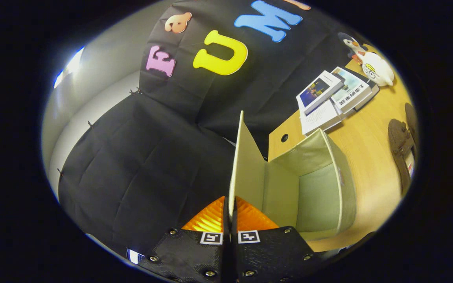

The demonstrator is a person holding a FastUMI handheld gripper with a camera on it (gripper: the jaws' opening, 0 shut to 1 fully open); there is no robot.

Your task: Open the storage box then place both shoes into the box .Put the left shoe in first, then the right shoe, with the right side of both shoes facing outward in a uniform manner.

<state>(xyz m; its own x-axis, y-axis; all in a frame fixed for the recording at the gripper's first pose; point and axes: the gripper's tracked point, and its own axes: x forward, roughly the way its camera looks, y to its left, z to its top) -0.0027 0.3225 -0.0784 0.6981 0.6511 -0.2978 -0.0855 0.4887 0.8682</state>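
Gripper (230, 220): bottom centre of the frame, fingers closed on the lower edge of the lid (246, 165), one on each side of it.
Lid: centre of the frame, standing up from the fingers, at the left side of the box (328, 184).
Box: right of the fingers, lower right of centre, open, on the table (368, 129); inside bare.
Books (332, 100): upper right, on the table beyond the box, stacked and overlapping.
Toy (372, 63): upper right, on the table just beyond the books.
Shoes (401, 145): far right, on the table, right of the box and apart from it.
Table: right half of the frame, under box, books, toy and shoes.
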